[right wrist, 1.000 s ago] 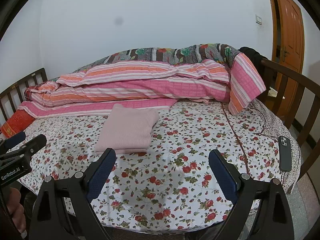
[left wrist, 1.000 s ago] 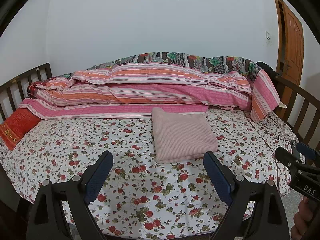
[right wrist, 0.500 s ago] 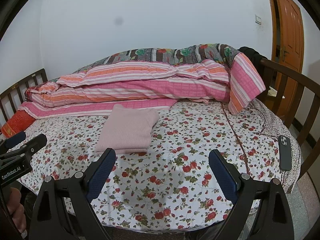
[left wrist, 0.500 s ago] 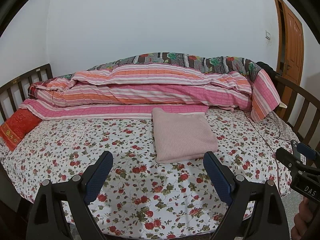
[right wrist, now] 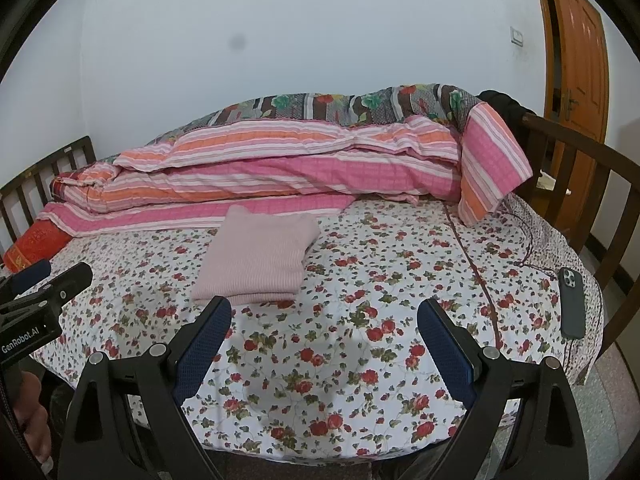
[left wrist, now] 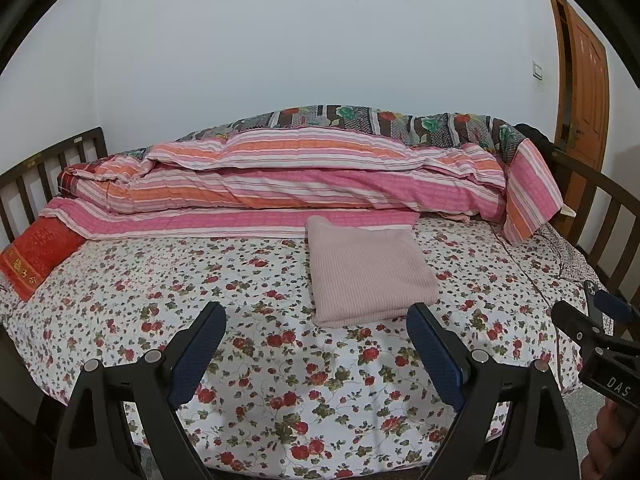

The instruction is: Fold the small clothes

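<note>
The pink knit garment (left wrist: pixel 370 276) lies folded flat on the bed (left wrist: pixel 160 280), just beyond the left gripper (left wrist: pixel 316 354) and ahead-left of the right gripper (right wrist: pixel 326 350). Both sets of jaws stand wide apart with nothing between them. The knit looks soft, light and limp; its layers would likely slide apart if pinched singly. A sound hold is probably the near folded edge, taking all layers together.
</note>
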Available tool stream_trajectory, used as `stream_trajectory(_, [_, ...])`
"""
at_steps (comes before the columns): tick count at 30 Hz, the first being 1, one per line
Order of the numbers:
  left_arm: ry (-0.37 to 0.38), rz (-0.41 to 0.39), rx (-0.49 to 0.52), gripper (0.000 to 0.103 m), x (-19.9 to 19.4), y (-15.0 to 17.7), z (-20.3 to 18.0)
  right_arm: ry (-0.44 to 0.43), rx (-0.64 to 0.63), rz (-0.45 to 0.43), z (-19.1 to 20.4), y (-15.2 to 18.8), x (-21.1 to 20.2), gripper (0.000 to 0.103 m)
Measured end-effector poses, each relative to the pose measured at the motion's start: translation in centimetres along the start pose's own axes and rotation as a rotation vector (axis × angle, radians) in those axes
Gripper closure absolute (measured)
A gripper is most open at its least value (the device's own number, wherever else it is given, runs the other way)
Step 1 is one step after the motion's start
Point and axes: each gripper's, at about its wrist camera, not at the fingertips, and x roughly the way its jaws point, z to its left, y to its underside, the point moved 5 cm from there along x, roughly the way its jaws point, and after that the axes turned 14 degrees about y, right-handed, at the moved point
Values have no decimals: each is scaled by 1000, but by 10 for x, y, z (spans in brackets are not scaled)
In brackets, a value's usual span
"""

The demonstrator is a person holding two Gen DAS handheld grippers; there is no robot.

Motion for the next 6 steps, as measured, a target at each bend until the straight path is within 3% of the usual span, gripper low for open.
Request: stream_trajectory(6, [-7,-7,0,11,0,-1,0,-2,1,2,-1,2,2,10])
